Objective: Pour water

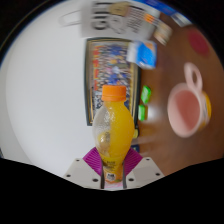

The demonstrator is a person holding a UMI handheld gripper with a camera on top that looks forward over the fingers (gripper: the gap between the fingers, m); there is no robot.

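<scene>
Fingers (111,170) clenched on clear plastic bottle of orange liquid (112,132), orange cap on; pink mug (186,107) well apart, spill risk if tilted early.

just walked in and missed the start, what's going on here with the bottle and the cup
A person's handheld tongs are closed on a plastic bottle with an orange cap and orange drink inside, both pink pads pressing its lower part. The bottle stands roughly upright, its cap on, so no pouring has begun. Beyond the tongs, off to the right on the wooden table, sits a pink cup, apart from the bottle. A colourful printed sheet lies behind the bottle.
</scene>
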